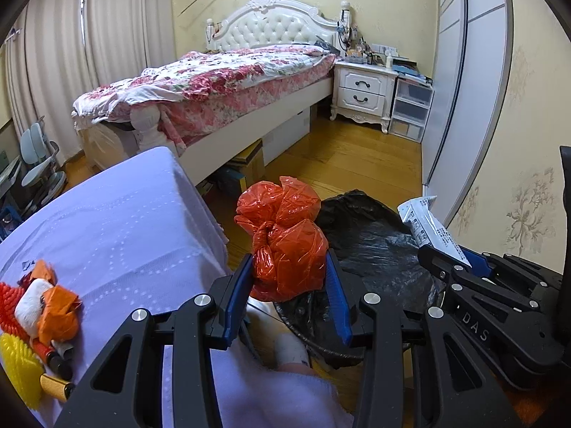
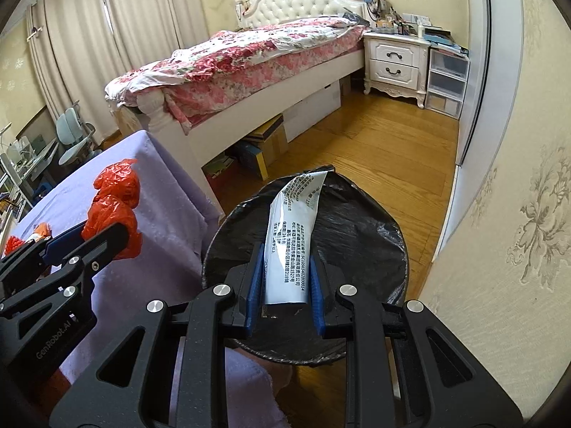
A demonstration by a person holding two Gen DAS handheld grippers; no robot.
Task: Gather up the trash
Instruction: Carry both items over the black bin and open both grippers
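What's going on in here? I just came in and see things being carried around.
A person is clearing trash with a hand-held gripper in each hand. The left gripper holds a knotted red plastic bag, near the edge of the lavender-covered table. The right gripper is shut on a white printed wrapper, held above the bin lined with a black bag. Neither piece has been dropped in yet. A few small items remain on the table.

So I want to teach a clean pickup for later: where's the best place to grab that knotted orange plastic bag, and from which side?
Grip the orange bag across its lower lobe just below the knot, coming from the near side, angled down, as the left gripper does now. The knot pinches the bag into a waist, so the bulge beneath fills the jaws and probably won't slip.
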